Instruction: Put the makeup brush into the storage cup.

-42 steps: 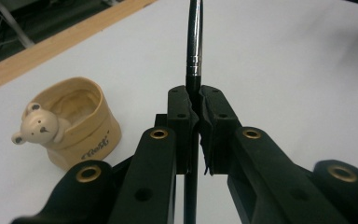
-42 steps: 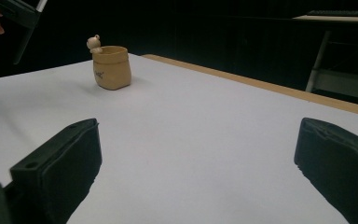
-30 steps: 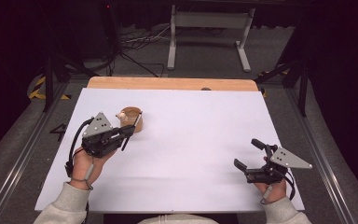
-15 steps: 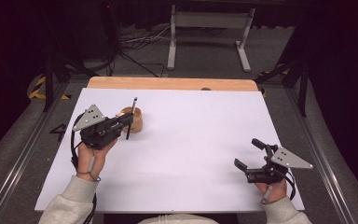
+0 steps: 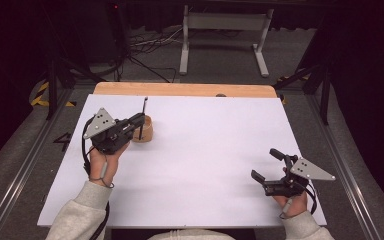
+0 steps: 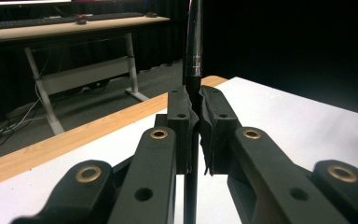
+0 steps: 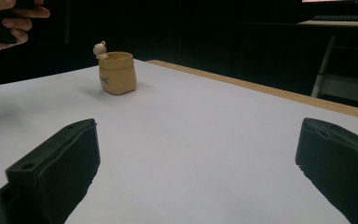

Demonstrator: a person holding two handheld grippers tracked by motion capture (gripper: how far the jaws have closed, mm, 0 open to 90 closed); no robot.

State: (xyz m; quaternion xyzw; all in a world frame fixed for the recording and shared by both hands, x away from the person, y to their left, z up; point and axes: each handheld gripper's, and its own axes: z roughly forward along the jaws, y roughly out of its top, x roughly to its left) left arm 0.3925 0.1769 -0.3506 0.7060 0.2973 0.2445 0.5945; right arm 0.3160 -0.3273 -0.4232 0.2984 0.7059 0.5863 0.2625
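My left gripper [image 5: 138,120] is shut on a thin black pen [image 5: 143,116] and holds it upright. In the high view the pen crosses in front of a small tan cup [image 5: 146,131] on the white table [image 5: 205,150]. The left gripper view has the pen [image 6: 193,56] pinched between both pads of my left gripper [image 6: 194,116], rising past the top edge. My right gripper [image 5: 268,164] rests low near the front right, open and holding nothing. The right gripper view looks between the wide-apart jaws of my right gripper [image 7: 200,140] toward the cup [image 7: 117,74], which has a little figure [image 7: 99,48] on its rim.
A strip of bare wood [image 5: 180,89] runs along the table's far edge. Beyond it are a dark floor with cables and a desk frame [image 5: 225,30]. A hand [image 7: 4,21] shows high at the top left of the right gripper view.
My left gripper has turned the pen from lying roughly level to standing upright and has lifted slightly beside the cup. My right gripper has stayed still and open.
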